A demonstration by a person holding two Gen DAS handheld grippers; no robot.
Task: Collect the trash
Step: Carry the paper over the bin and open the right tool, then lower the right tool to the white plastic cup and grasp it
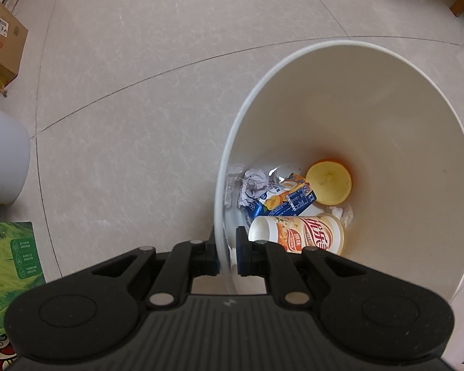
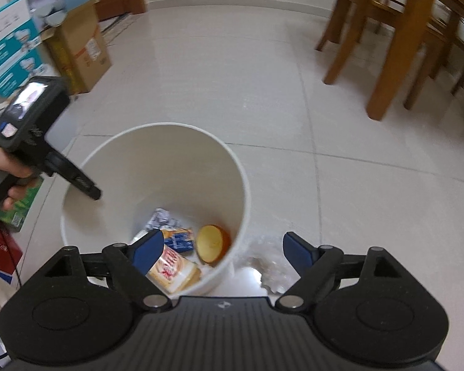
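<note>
On the pale tiled floor (image 2: 201,71) stood a white bin (image 1: 371,99), round and smooth-walled, widening toward its rim. The left gripper (image 1: 227,255) had its blue pads pinched shut on the near edge of that rim, one pad outside the wall and one inside, apparently steadying it. The right gripper (image 2: 222,252) hung above the bin with its jaws wide apart and nothing between them.

Much of the collecting looked done. At the bottom of the bin lay a paper drink cup (image 1: 297,235) on its side, cream-coloured with red lettering and a white lid, beside a glossy blue snack wrapper (image 1: 289,199), a ball of crumpled grey-white paper (image 1: 252,182), and half an orange (image 1: 329,182), its rounded peel down and its pale cut face up. The cup sat nearest the pinched edge, the orange toward the middle of the base.

What seemed left was a crinkled clear plastic scrap (image 2: 270,270) on the floor just outside the bin's wall, thin, shiny and hard to make out. Whether other trash remained elsewhere could not be told from these views
</note>
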